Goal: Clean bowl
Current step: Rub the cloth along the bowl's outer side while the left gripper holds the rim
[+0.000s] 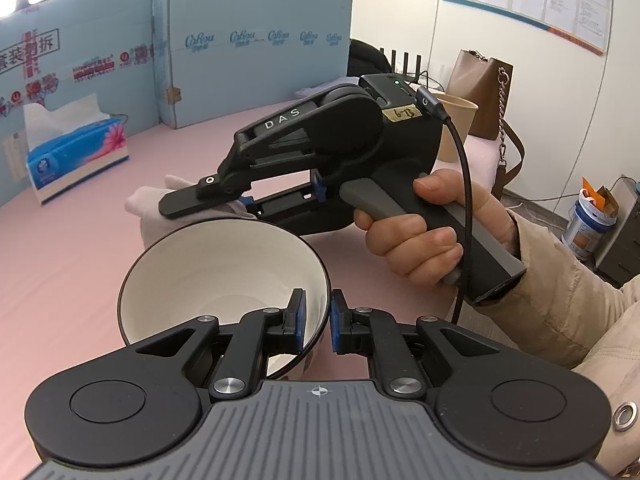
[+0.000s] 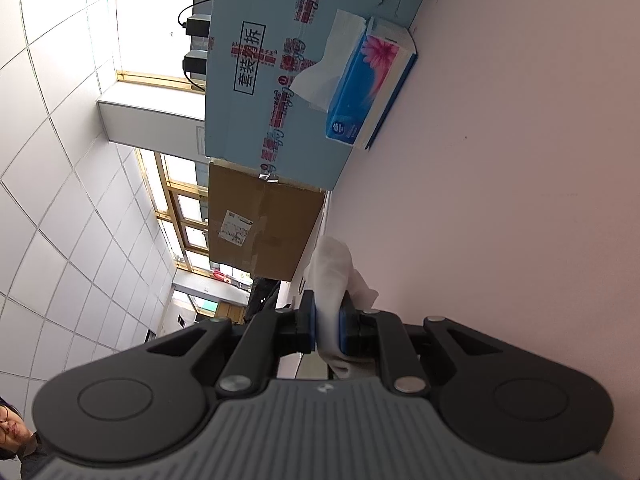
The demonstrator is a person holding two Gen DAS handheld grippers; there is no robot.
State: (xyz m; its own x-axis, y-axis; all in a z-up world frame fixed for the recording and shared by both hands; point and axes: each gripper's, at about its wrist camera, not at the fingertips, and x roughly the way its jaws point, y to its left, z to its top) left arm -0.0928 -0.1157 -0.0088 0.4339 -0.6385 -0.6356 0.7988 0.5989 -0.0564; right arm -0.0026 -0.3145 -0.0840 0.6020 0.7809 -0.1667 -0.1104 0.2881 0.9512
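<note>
Leftmost, a tissue box (image 1: 78,152) stands on the pink table (image 1: 60,280), well apart from the work. Nearer the middle, the bowl (image 1: 216,276) is tilted, its white inside facing the left wrist camera, and the left gripper (image 1: 318,322) pinches its rim, one pad inside the wall and one outside. Just beyond the far rim, the right gripper (image 1: 240,196) lies on its side, clamped narrowly on a pale cloth (image 1: 154,204) that bunches past its tips; the right wrist view shows the wad squeezed between the blue pads (image 2: 344,328). To the right, a hand (image 1: 424,232) grips that tool's handle.

Risks, as I judge them: the rim grip is thin, so a hard wipe could twist the bowl loose. The cloth could also drag out of its clamp, leaving bare fingers scraping the glaze.
</note>
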